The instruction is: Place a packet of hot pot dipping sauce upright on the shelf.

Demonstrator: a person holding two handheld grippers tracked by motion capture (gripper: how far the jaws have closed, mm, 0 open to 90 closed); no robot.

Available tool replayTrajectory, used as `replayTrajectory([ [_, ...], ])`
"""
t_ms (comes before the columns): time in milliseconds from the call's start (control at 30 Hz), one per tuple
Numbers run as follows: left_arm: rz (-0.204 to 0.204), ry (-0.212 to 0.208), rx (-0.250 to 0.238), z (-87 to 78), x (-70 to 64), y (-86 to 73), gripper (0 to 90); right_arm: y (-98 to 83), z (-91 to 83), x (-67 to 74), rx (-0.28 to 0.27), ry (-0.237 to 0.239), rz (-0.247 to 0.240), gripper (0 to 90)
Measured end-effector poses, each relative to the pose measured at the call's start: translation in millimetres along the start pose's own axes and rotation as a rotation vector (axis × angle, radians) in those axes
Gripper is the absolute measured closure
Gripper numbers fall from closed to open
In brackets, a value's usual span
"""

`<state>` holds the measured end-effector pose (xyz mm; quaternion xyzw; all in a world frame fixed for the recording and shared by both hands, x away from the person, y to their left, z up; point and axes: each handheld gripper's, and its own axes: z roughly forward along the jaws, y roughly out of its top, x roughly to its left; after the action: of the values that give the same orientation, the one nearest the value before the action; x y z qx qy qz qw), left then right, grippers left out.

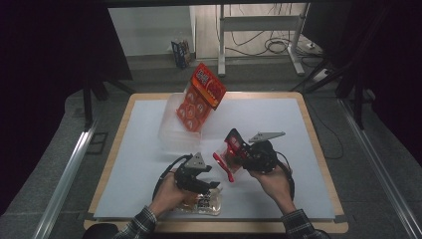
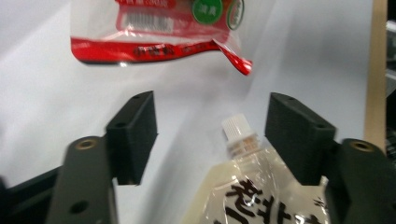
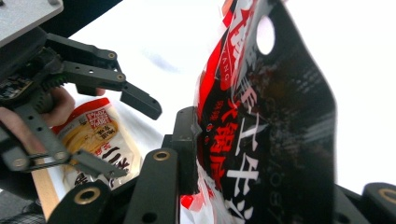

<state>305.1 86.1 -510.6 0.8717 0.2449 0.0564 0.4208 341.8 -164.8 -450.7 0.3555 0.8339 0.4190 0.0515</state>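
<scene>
A clear spout pouch [image 1: 203,204] with a white cap [image 2: 236,128] and black lettering lies near the table's front edge. My left gripper [image 1: 213,186] hovers over it, open; in the left gripper view [image 2: 210,126] the spout lies between the jaws, nearer the right pad, which does not press on it. My right gripper [image 1: 241,152] is shut on a red and black snack bag [image 1: 230,148], held upright above the mat. Its left pad presses the bag [image 3: 280,116]; the other pad is hidden behind it. A torn red strip [image 2: 236,58] hangs from the bag. The pouch [image 3: 93,135] and left gripper [image 3: 126,137] show beyond.
A clear plastic bin [image 1: 171,129] stands at the back left of the white mat [image 1: 278,119], with a red multi-pack [image 1: 199,97] leaning out of it. The wooden table edge [image 1: 318,134] frames the mat. Dark floor and desk legs lie beyond.
</scene>
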Motion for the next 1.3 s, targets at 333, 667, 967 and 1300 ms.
replayTrajectory([
  [333, -0.006, 0.016, -0.004, -17.2, -4.7, -13.7, 15.9, 20.9, -0.6, -2.4, 0.002, -0.011, -0.059, 69.6],
  [667, -0.035, 0.052, -0.048, -40.4, -5.0, -29.0, 6.1, 44.4, 2.6, -8.4, -0.001, -0.011, -0.095, 69.7],
  [967, -0.051, 0.116, -0.067, -59.3, -3.2, -48.5, 1.8, 68.0, 13.2, -9.9, 0.002, -0.004, -0.15, 69.7],
  [1300, -0.08, 0.155, -0.092, -77.8, 2.5, -65.3, 1.0, 86.3, 43.0, -8.8, 0.072, -0.004, -0.225, 69.7],
])
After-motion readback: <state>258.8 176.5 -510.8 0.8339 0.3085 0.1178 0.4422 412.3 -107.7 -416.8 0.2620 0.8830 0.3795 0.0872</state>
